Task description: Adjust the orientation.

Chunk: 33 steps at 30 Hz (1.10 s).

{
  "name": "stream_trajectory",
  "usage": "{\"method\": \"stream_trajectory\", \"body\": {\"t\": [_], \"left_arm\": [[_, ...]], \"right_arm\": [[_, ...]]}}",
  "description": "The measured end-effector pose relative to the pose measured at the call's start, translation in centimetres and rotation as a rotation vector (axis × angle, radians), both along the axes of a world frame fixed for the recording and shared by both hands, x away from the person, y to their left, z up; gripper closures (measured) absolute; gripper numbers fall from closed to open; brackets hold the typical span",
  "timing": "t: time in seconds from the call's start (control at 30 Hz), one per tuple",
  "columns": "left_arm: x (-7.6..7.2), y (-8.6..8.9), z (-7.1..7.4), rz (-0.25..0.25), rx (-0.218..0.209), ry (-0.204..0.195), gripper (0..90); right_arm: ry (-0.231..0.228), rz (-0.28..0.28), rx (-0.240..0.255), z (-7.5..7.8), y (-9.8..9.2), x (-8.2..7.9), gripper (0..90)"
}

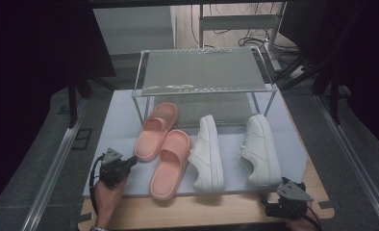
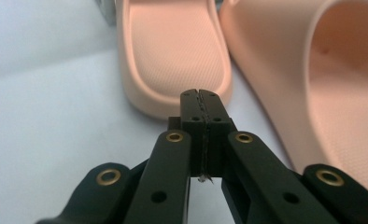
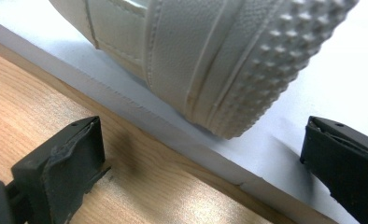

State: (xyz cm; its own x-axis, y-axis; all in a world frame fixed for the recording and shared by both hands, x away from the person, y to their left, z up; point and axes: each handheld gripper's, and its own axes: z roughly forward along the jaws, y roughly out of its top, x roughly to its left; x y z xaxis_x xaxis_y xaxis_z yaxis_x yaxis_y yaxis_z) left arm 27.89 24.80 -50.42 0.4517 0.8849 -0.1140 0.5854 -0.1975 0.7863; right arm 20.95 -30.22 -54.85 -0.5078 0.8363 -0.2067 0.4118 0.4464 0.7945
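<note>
Right now the left gripper (image 2: 201,93) is closed on nothing, tips at the heel rim of the outer pink slipper (image 2: 173,51), near the white board's (image 1: 120,125) left edge. Open it w/ care, then bite that rim squarely. Right gripper (image 3: 203,154) is agape at the board's front-right corner, by the white sneaker (image 3: 210,56).

A wooden table (image 1: 235,211) carries a white board (image 1: 293,149) bearing two pink slippers (image 1: 170,163), two white sneakers (image 1: 209,154) and a clear rack (image 1: 202,89).

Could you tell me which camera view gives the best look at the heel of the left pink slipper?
The left gripper view: the left pink slipper shows its textured heel close up, just past the shut left gripper. The high view shows the whole slipper, small and dim.
</note>
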Motion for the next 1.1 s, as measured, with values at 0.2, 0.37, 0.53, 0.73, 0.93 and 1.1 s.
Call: {"method": "stream_trajectory", "body": {"t": [0.2,0.37,0.53,0.73,0.93,1.1], "left_arm": [[0.5,-0.6,-1.0,0.002,0.037,0.022,89.5],[1.1,-1.2,-1.3,0.029,0.083,0.026,89.5],[1.5,-1.5,-1.4,0.035,0.096,0.023,89.5],[2.3,-1.8,-1.5,0.046,0.083,0.020,89.5],[3.3,-2.2,-1.6,0.054,0.081,0.013,89.5],[4.2,-2.9,-1.6,0.058,0.089,0.009,89.5]], "right_arm": [[-0.001,-0.001,-0.001,0.0,0.0,0.0,0.0],[0.000,0.000,0.000,0.0,0.0,0.0,0.0],[-0.001,0.001,0.000,0.0,0.0,0.0,0.0],[-0.001,0.000,-0.001,0.0,0.0,0.0,0.0],[-0.001,0.002,0.001,0.0,0.0,0.0,0.0],[-0.001,0.001,0.000,0.0,0.0,0.0,0.0]]}}
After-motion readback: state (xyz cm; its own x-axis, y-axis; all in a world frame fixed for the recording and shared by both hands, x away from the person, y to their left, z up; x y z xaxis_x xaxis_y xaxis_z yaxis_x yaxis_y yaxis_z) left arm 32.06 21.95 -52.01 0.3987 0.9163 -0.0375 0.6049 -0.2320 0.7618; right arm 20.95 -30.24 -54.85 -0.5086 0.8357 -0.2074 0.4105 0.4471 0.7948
